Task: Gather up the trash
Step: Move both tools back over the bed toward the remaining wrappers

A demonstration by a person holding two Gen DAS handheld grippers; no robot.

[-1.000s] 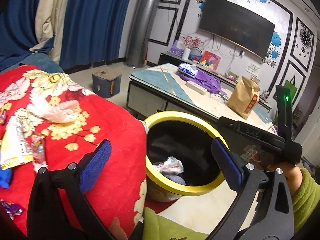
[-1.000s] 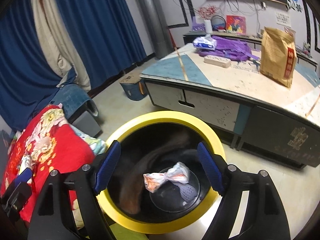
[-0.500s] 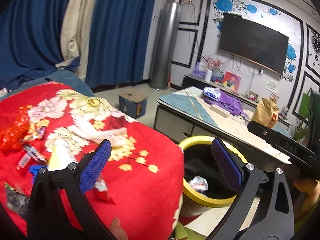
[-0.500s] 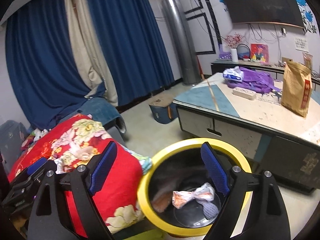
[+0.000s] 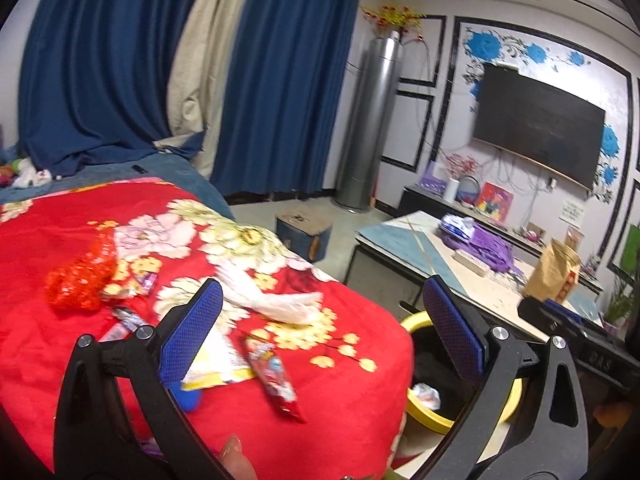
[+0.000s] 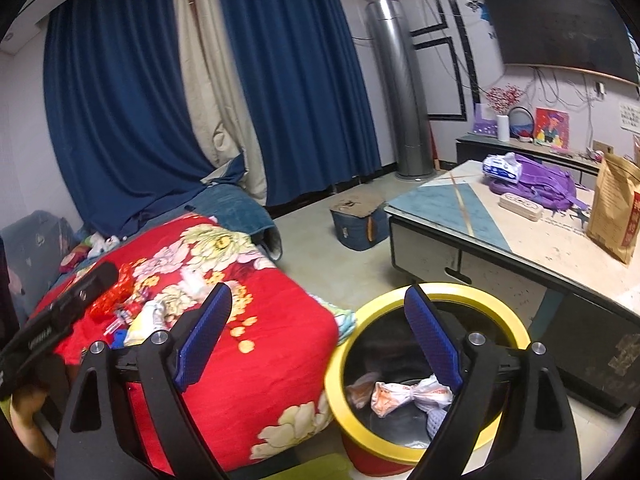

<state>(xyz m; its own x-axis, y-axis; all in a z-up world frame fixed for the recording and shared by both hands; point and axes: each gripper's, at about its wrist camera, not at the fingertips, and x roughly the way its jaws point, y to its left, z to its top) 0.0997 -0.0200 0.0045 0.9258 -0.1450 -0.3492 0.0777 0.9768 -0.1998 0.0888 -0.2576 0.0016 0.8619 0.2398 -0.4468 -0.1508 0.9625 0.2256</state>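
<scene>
A yellow-rimmed trash bin [image 6: 492, 296] stands on the floor beside a bed with a red floral blanket [image 6: 256, 320]; a crumpled white and orange wrapper [image 6: 404, 394] lies inside it. Loose trash lies on the blanket: a red snack wrapper [image 5: 274, 376], a white plastic bag [image 5: 280, 306], a red net bag [image 5: 78, 278], a yellow-white packet [image 5: 218, 364]. My left gripper [image 5: 320, 332] is open and empty above the blanket. My right gripper [image 6: 320, 336] is open and empty, between the bed and the bin. The bin also shows in the left wrist view [image 5: 424, 406].
A low coffee table [image 6: 520, 236] behind the bin carries a brown paper bag [image 6: 614, 212] and a purple backpack [image 6: 540, 186]. A small blue box [image 6: 358, 220] sits on the floor. Blue curtains [image 6: 132, 120] and a silver tower unit [image 6: 400, 88] stand behind.
Both grippers have lifted and swung left, away from the bin toward the bed. More of the blanket and its trash shows in both views. Both stay open and empty.
</scene>
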